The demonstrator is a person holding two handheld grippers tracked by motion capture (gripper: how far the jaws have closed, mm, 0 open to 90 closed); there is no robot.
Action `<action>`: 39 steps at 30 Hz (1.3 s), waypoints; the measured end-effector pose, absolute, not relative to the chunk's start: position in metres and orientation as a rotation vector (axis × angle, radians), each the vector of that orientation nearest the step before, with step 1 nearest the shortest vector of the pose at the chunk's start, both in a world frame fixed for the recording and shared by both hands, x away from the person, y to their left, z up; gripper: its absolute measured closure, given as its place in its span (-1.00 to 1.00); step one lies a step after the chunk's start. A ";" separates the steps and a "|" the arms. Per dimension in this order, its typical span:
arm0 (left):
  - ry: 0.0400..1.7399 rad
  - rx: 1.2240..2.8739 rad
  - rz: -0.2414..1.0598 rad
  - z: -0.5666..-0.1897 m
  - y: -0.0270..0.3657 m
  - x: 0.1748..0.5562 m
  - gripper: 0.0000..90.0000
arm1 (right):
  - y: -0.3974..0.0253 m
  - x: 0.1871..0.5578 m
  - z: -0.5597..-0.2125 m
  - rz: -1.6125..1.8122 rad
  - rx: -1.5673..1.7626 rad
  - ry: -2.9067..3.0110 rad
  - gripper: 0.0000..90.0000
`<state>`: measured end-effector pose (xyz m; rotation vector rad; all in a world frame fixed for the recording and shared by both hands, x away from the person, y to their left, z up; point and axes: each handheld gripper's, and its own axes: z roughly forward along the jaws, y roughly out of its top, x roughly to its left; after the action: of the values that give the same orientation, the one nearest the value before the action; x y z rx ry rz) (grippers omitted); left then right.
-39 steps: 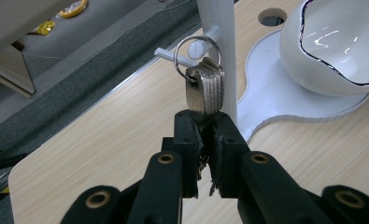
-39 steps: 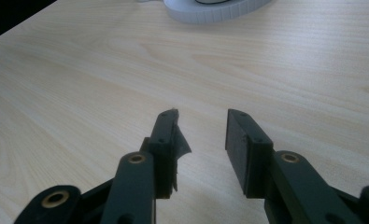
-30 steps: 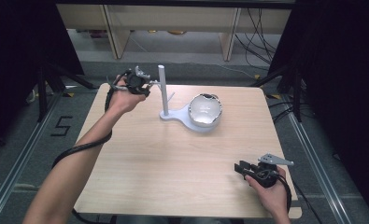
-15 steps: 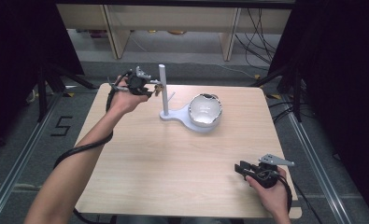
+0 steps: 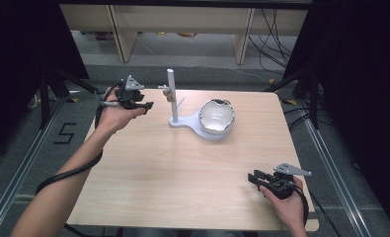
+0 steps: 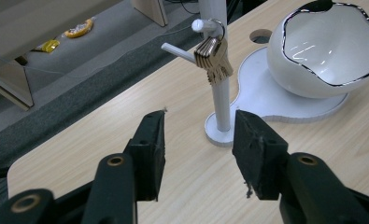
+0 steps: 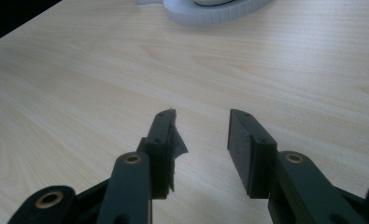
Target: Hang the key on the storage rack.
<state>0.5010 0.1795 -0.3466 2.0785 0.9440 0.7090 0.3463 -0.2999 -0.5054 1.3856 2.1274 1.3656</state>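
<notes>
Left gripper [image 6: 198,135] held spread, nothing gripped, aimed at white stand [image 6: 221,100], short of it. Gold key bunch [image 6: 213,59] hung on stand's peg, beside white bowl [image 6: 327,51]. Right gripper [image 7: 202,135] spread, empty, low over table [image 7: 79,84] near edge.

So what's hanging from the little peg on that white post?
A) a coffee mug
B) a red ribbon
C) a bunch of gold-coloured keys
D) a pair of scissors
C: in the left gripper view a bunch of gold-coloured keys hangs by a ring from a peg on the white post, beside the white bowl.
</notes>
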 end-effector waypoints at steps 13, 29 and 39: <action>0.965 1.952 0.677 -0.374 0.225 0.444 -0.12 | -0.300 0.344 -0.504 1.371 1.374 2.124 0.33; 1.135 1.791 0.664 -0.447 0.279 0.384 -0.19 | -0.300 0.343 -0.505 1.416 1.407 2.120 0.25; 1.216 1.632 0.678 -0.500 0.299 0.356 -0.20 | -0.299 0.345 -0.507 1.412 1.355 2.117 0.19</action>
<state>0.3560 0.2985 -0.4999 1.6318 1.2163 0.6777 0.3446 -0.2990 -0.5066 1.3549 2.1168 1.4123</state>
